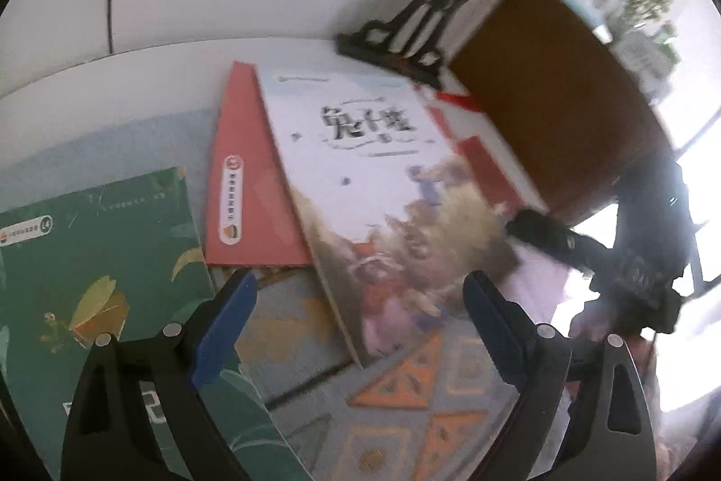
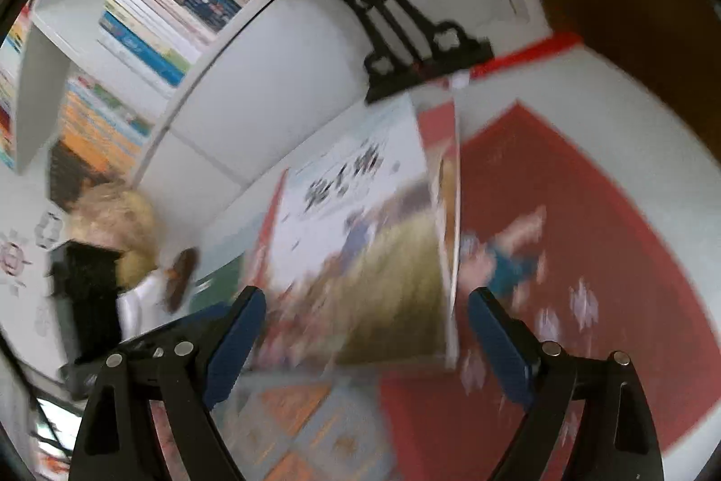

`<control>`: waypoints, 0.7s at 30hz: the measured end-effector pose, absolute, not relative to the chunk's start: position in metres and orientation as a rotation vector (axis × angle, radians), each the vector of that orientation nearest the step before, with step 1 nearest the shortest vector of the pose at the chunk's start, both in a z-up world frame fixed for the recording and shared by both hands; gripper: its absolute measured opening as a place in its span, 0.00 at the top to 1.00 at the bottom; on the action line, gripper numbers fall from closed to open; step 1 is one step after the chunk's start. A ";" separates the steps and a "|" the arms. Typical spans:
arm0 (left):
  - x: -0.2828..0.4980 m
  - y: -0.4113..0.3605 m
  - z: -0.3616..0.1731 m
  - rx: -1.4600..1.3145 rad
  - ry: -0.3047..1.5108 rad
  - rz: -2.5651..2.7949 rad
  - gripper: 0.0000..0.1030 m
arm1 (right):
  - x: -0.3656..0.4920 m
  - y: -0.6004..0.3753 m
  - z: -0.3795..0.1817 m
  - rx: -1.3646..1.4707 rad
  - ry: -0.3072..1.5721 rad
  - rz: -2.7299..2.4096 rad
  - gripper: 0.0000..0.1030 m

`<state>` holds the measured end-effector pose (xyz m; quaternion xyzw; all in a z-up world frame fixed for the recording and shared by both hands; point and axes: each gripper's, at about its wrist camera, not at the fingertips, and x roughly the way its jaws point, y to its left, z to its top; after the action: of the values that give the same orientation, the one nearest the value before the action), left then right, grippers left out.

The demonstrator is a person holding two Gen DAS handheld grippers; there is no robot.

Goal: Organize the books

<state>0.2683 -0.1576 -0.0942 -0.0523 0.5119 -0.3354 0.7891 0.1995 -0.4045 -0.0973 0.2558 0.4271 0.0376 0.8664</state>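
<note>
**Books still loose, nothing gripped**

On the white table [image 1: 148, 84] several books lie scattered and overlapping: a red book [image 2: 586, 237], a white book [image 1: 360, 174], a green book [image 1: 103, 255]. None looks stacked yet. Left gripper [image 1: 360, 323] and right gripper [image 2: 367, 341] hang above, jaws wide, empty.

My left camera looks steeply down along my tongs, close above the books on the white table [image 1: 135, 84]. My right camera looks down likewise, from further right. Both views share the white picture book [image 1: 360, 147] [image 2: 360, 219] and the black fan stand [image 1: 405, 30] [image 2: 396, 43].
</note>
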 end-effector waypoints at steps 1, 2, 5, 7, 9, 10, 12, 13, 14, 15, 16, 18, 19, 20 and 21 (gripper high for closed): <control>0.269 -0.164 -0.099 -0.100 1.119 -0.719 0.10 | 0.207 -0.401 -0.099 0.500 0.905 0.070 0.12; 0.270 -0.167 -0.104 -0.089 1.136 -0.716 0.10 | 0.214 -0.396 -0.103 0.465 0.930 0.075 0.12; 0.263 -0.177 -0.107 -0.054 1.122 -0.719 0.05 | 0.212 -0.376 -0.102 0.356 0.955 0.094 0.10; 0.256 -0.186 -0.107 -0.025 1.128 -0.759 0.04 | 0.206 -0.374 -0.102 0.361 0.975 0.112 0.13; 0.249 -0.190 -0.106 -0.020 1.152 -0.797 0.04 | 0.199 -0.382 -0.102 0.424 0.983 0.133 0.12; 0.243 -0.192 -0.105 0.001 1.154 -0.793 0.04 | 0.194 -0.388 -0.103 0.480 0.991 0.134 0.12; 0.227 -0.197 -0.103 0.061 1.146 -0.789 0.04 | 0.185 -0.395 -0.103 0.538 1.000 0.137 0.12; 0.215 -0.198 -0.102 0.090 1.147 -0.795 0.04 | 0.176 -0.397 -0.102 0.554 1.013 0.141 0.11; 0.205 -0.198 -0.102 0.100 1.152 -0.801 0.04 | 0.168 -0.396 -0.101 0.555 1.022 0.147 0.11; 0.195 -0.196 -0.103 0.103 1.159 -0.810 0.04 | 0.161 -0.394 -0.100 0.552 1.033 0.155 0.11; 0.183 -0.192 -0.103 0.101 1.171 -0.819 0.04 | 0.150 -0.392 -0.100 0.548 1.047 0.171 0.10; 0.157 -0.176 -0.106 0.058 1.218 -0.837 0.04 | 0.128 -0.386 -0.099 0.552 1.083 0.223 0.10; 0.150 -0.170 -0.106 0.039 1.217 -0.839 0.04 | 0.117 -0.384 -0.100 0.557 1.101 0.262 0.10; 0.142 -0.162 -0.106 0.017 1.218 -0.837 0.04 | 0.106 -0.383 -0.100 0.559 1.115 0.305 0.10; 0.139 -0.156 -0.105 0.007 1.214 -0.836 0.04 | 0.099 -0.382 -0.101 0.563 1.115 0.328 0.11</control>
<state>0.1392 -0.1556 -0.1055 0.0030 0.5534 -0.3813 0.7405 0.0993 -0.3823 -0.1007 0.2623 0.5195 0.1527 0.7987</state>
